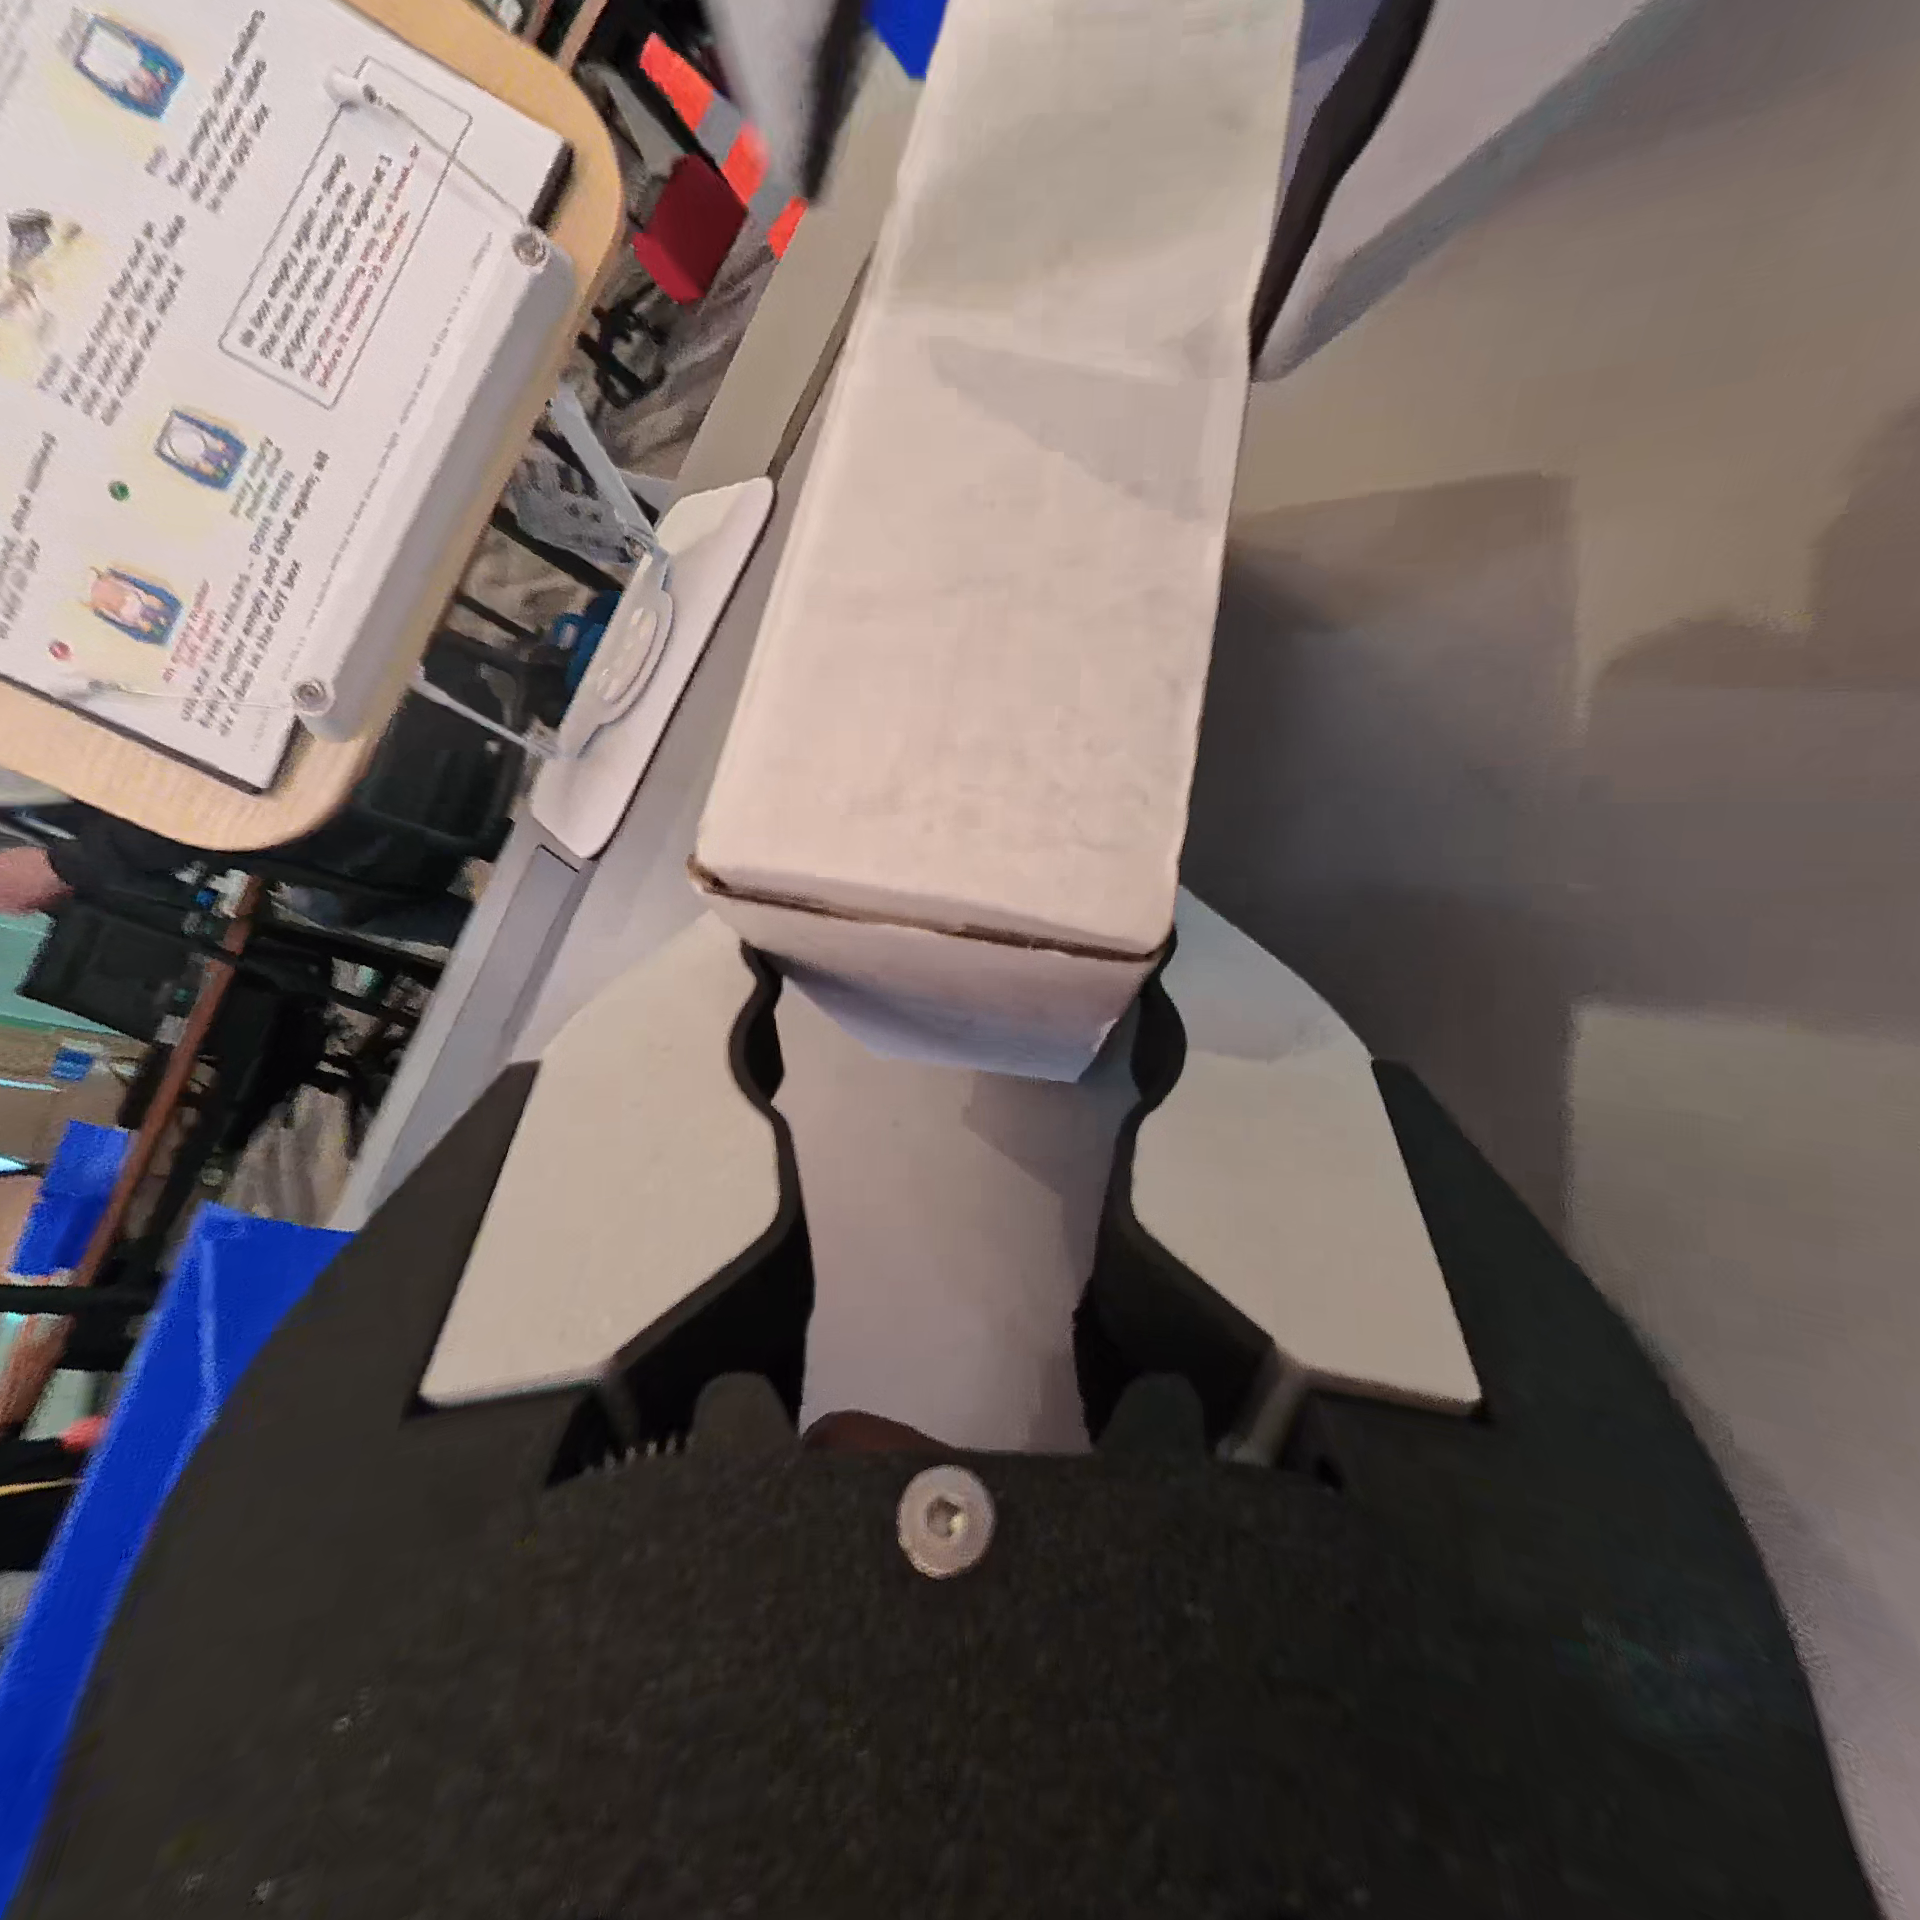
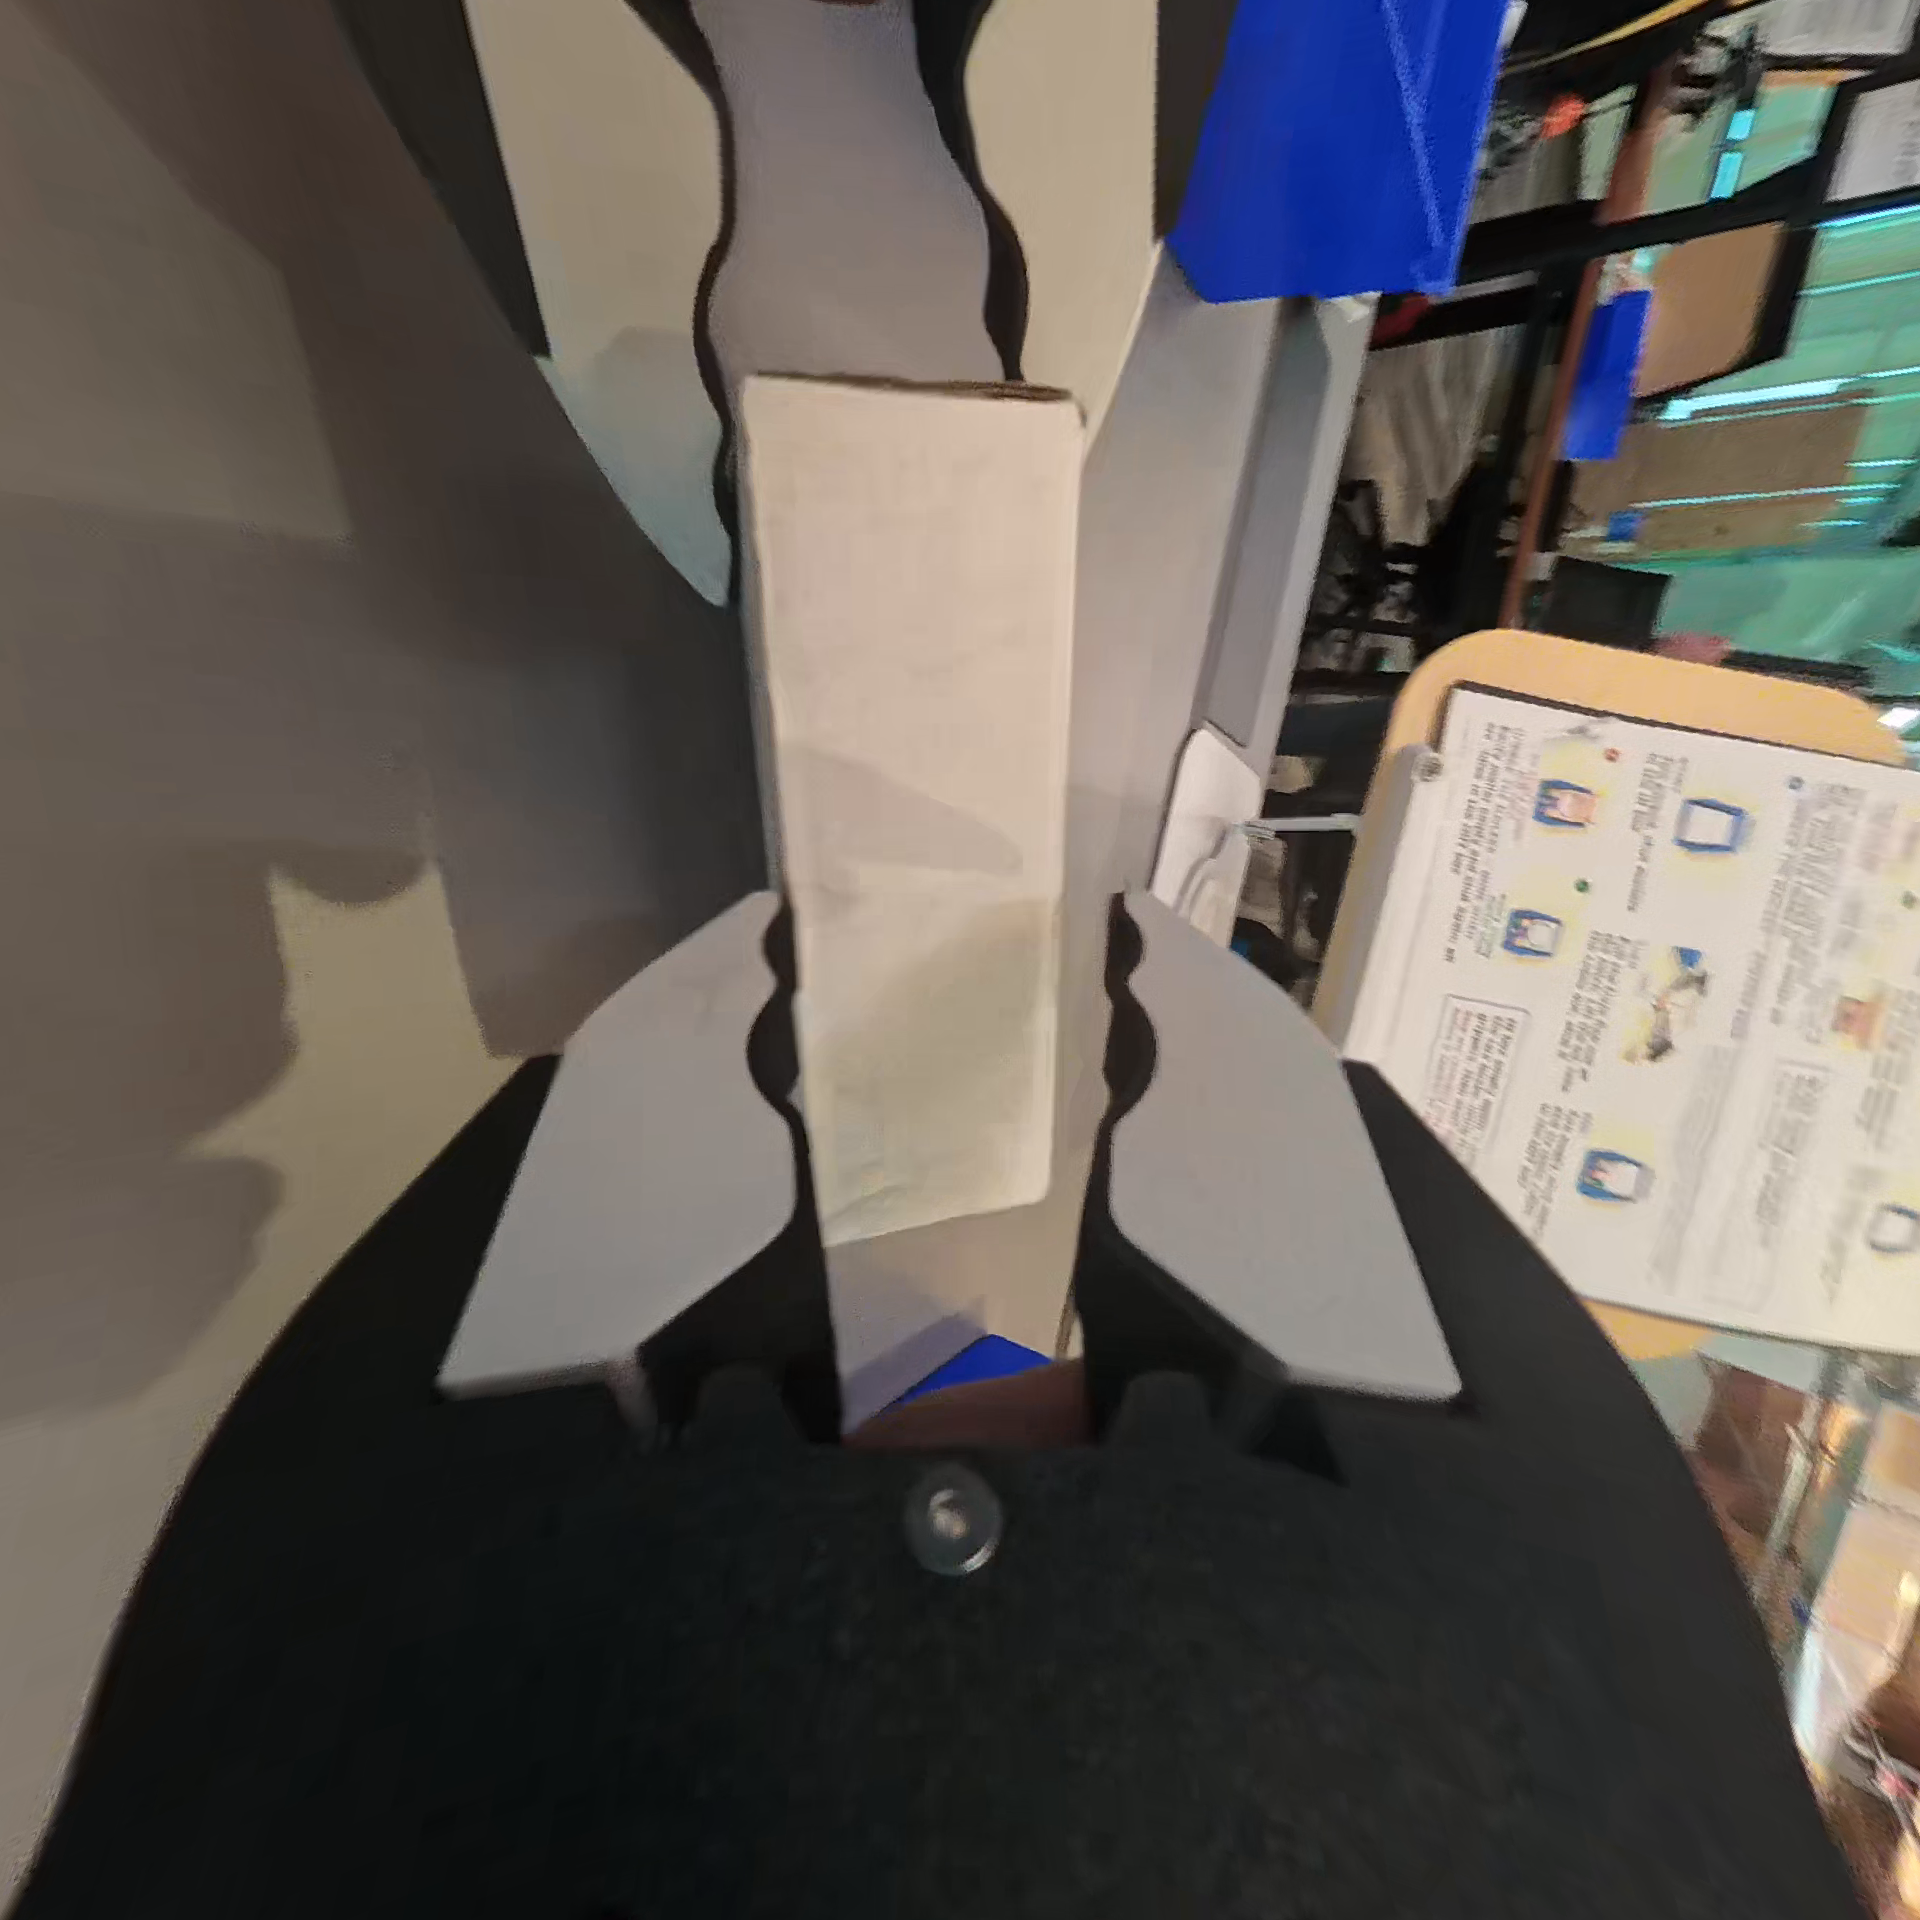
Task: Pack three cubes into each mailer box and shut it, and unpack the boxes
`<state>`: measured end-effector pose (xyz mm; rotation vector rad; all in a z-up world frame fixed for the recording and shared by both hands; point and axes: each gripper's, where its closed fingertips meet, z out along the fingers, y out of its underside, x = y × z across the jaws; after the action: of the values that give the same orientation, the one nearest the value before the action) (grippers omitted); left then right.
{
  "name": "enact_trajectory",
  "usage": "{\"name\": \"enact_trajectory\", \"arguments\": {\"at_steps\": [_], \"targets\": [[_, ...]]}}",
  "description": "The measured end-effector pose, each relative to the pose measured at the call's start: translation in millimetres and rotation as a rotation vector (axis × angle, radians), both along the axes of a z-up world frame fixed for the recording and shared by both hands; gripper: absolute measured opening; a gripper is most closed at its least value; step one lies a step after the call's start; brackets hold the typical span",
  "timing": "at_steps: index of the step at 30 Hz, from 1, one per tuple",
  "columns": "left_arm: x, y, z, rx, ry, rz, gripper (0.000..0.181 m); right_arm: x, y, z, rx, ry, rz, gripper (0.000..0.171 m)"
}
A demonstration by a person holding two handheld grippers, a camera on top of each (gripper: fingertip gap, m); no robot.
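Between two tools: closed white cardboard mailer box [image 1: 997, 582], left tool [image 1: 956, 997] and right tool [image 2: 940, 1039] each clamping one end; uneven squeeze could drop it.

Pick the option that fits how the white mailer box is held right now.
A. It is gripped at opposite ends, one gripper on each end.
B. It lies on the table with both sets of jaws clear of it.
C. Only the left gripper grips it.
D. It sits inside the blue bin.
A: the left gripper clamps one end of the white mailer box, and the right gripper clamps the other, with the left one's jaws showing beyond the box's far end.
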<state>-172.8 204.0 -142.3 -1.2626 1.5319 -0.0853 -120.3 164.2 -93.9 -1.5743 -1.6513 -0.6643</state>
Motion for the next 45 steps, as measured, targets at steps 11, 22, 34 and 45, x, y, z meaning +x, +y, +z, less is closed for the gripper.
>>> {"name": "enact_trajectory", "arguments": {"at_steps": [11,22,34,45], "targets": [[6,-6,-1,0.014,0.007,0.016,0.065,3,9,-31,-0.332,-0.096,-0.058,0.063],[5,-8,0,0.068,-0.012,-0.011,0.065,-1,-1,-27,-0.529,0.040,-0.042,0.062],[3,-4,0,-0.021,-0.038,-0.003,0.065,-7,6,-17,-0.542,0.166,-0.030,0.063],[1,-2,1,-0.092,-0.027,0.007,0.065,-8,1,7,0.025,0.186,-0.008,0.057]]}}
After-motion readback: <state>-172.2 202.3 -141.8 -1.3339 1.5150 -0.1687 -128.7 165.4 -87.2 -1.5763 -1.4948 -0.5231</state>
